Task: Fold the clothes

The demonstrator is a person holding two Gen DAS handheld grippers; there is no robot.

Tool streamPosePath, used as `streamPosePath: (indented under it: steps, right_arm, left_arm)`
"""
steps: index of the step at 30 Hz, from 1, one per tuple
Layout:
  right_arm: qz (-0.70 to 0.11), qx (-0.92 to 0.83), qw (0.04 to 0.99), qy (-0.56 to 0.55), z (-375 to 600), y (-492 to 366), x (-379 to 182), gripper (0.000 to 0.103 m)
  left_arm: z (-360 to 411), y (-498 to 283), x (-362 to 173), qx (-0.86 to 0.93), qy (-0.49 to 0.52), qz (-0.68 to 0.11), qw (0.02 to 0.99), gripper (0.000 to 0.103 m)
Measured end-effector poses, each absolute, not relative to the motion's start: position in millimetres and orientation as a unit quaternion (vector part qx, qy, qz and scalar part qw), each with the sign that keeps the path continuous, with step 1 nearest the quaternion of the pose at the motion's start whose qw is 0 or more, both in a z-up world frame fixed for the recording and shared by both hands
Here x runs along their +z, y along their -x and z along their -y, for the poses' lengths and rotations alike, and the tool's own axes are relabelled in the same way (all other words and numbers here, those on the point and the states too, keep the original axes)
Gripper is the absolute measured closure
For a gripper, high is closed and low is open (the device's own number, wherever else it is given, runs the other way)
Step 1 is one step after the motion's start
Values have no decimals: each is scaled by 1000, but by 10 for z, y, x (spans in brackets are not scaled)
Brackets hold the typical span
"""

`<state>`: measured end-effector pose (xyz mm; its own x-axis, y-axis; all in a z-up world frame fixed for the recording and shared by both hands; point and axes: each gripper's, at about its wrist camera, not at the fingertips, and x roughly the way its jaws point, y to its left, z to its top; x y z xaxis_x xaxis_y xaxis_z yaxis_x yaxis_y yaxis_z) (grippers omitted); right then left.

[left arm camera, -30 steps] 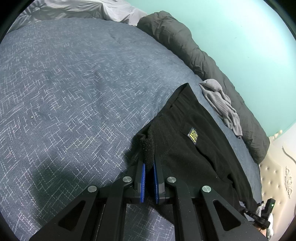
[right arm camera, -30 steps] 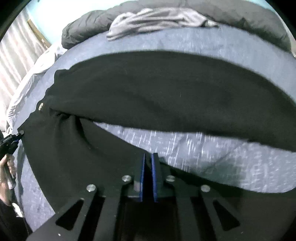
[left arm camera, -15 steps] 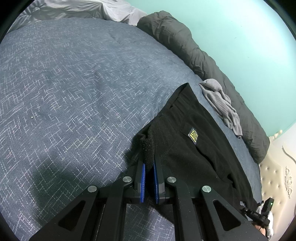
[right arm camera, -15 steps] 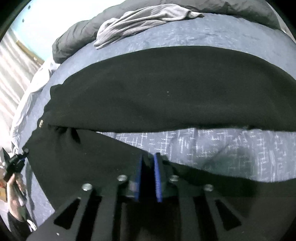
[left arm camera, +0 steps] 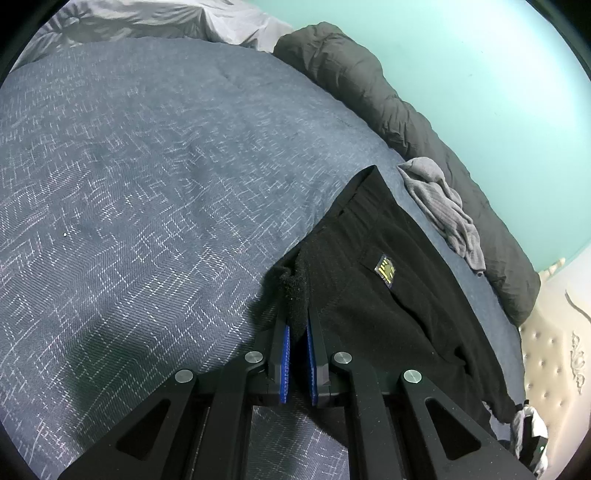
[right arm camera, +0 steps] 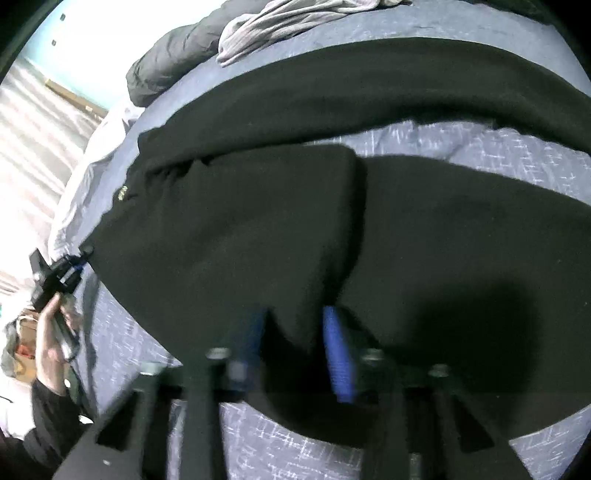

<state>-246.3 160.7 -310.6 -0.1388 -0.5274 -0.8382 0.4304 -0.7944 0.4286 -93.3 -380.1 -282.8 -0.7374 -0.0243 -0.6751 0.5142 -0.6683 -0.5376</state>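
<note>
**A:** Where do you stand with the black trousers [left arm camera: 388, 295]?

**B:** Start at your left. Your left gripper [left arm camera: 298, 332] is clamped on a bunched corner of the waistband, at about six o'clock in the left wrist view, and the waist runs from there up toward one o'clock across the blue-grey bedspread [left arm camera: 147, 184]. The yellow label [left arm camera: 385, 268] lies face up at about three o'clock from that pinch.

**A:** And the right?

**B:** Your right gripper [right arm camera: 295, 332] sits at six o'clock in its own view, blurred, its jaws closing with a fold of the near trouser leg between the blue pads [right arm camera: 338, 354]. Whether they press on it yet, I can't tell you for sure.

**A:** How much is done?

**B:** Little, I'd judge. The far leg lies flat from nine to three o'clock, with bedspread showing between the legs. You have yet to lay one leg on the other and fold the length. The grey garment [right arm camera: 295, 22] at twelve o'clock is untouched.
</note>
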Motion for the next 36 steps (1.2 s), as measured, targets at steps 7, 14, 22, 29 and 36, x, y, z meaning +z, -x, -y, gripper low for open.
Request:
streamPosePath:
  steps: [7,14,22,29,36]
  right_arm:
    - [67,-775,301,-552,-1804,2470,-3108,100]
    - [80,-774,301,-552,-1882,2482,-3113,100]
    - [79,-773,301,-553,-1818,2462,-3101,100]
    - [77,-772,303,-554,-1814,2468,-3096,100]
    - [76,-771,304,-554,-1821,2467,-3103,100]
  left_arm:
    - [3789,959,-2836,-853,-330,-371,161,95]
    - [3781,966,-2834,-853,-331,-370,163,95]
    - [3777,966,-2822,-854,-330,-369,162,95]
    - [3774,970,-2831,-853,-331,-370,163,95]
    - [3799,972,-2853,-852,-333,-368,165,95]
